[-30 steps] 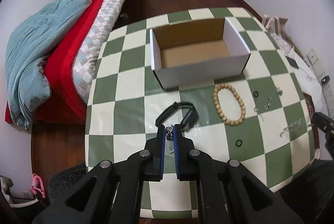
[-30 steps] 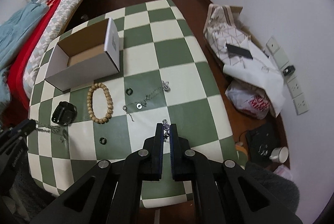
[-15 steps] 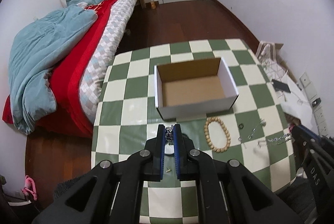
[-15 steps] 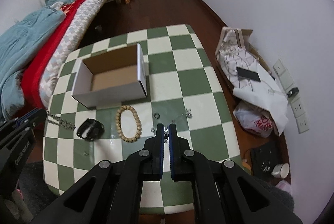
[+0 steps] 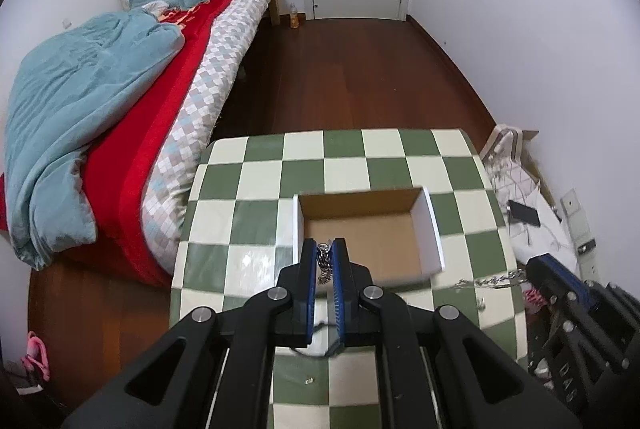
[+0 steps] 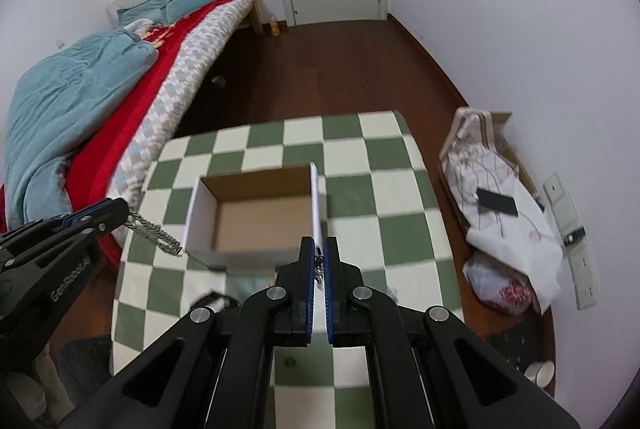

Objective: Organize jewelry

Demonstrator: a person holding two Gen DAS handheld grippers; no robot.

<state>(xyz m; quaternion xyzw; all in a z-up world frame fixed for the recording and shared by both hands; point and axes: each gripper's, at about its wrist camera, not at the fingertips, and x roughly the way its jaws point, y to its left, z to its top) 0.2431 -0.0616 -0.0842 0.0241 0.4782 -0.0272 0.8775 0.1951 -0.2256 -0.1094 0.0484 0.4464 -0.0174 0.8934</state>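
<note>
Silver metal chain (image 6: 154,231) hung from the left tool (image 5: 327,245), clenched on it just beside the open white cardboard box (image 5: 434,235) on the green-and-cream checkered table (image 5: 256,185); the right tool (image 6: 319,244) gripped another silver chain (image 5: 486,280) near that box.

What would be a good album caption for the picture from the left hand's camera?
Left gripper pinching one end of a silver chain, right gripper the other, above an empty cardboard box on a checkered table.
</note>
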